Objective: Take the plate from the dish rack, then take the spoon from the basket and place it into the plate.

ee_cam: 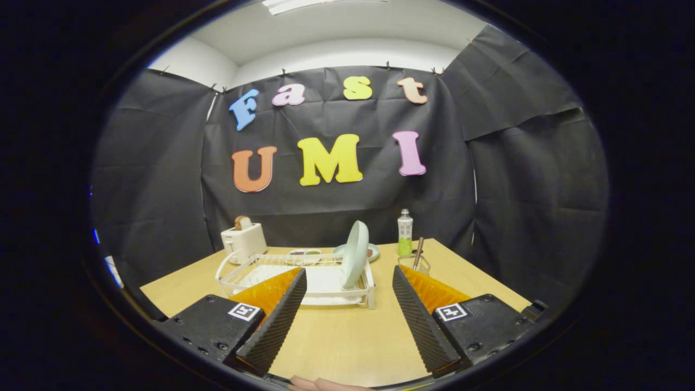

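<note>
I hold my gripper (349,282) level above the near part of the wooden table (347,342), its two ribbed fingers (279,320) spread wide with nothing between them but bare tabletop. I keep them this far apart because the first thing I must take is broad, and I judge a wide mouth gives me room to close on its rim.

That thing, the pale green plate (355,253), stands on edge in the white dish rack (304,279), just ahead of my fingers and slightly toward the right one. It is upright, leaning a little, because the rack's slots hold it so; this offers me an edge to pinch, not a flat face.

The spoon (418,252) sticks up handle-first from the small wire basket (415,265), beyond my right finger and beside the rack. Standing like that, its handle is free to grasp later.

Behind the basket stands a green bottle (405,232); a white toaster (244,241) sits beyond the rack's far left corner. Another dish (373,251) lies flat behind the plate.

Neither step is done yet; I judge the plate comes first.
</note>
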A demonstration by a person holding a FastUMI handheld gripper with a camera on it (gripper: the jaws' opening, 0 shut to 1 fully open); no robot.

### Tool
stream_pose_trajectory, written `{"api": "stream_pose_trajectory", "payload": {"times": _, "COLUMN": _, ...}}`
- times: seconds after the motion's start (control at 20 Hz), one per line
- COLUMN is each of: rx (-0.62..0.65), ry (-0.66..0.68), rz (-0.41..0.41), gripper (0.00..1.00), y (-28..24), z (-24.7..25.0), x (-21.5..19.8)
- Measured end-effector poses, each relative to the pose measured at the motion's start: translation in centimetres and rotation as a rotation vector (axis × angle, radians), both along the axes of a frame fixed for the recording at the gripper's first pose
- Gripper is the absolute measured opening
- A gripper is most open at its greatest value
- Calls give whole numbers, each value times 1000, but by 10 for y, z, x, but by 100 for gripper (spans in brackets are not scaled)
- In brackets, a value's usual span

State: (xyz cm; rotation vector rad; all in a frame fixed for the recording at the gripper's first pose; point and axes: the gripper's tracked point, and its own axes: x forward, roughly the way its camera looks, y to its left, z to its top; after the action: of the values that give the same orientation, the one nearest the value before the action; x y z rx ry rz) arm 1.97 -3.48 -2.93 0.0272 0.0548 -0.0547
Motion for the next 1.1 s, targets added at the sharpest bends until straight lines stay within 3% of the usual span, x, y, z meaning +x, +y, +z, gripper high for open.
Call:
{"api": "stream_pose_trajectory", "payload": {"times": 0.5, "rx": -32, "ry": 40, "rz": -31, "gripper": 100, "y": -36, "z": 43, "x": 53}}
{"api": "stream_pose_trajectory", "payload": {"times": 0.7, "rx": -53, "ry": 117, "rz": -52, "gripper": 100, "y": -54, "z": 66, "x": 108}}
{"api": "stream_pose_trajectory", "payload": {"times": 0.9, "rx": -81, "ry": 278, "rz": 14, "gripper": 99, "y": -37, "z": 71, "x": 173}}
{"api": "stream_pose_trajectory", "payload": {"times": 1.1, "rx": -123, "ry": 427, "rz": 16, "gripper": 100, "y": -20, "z": 70, "x": 237}}
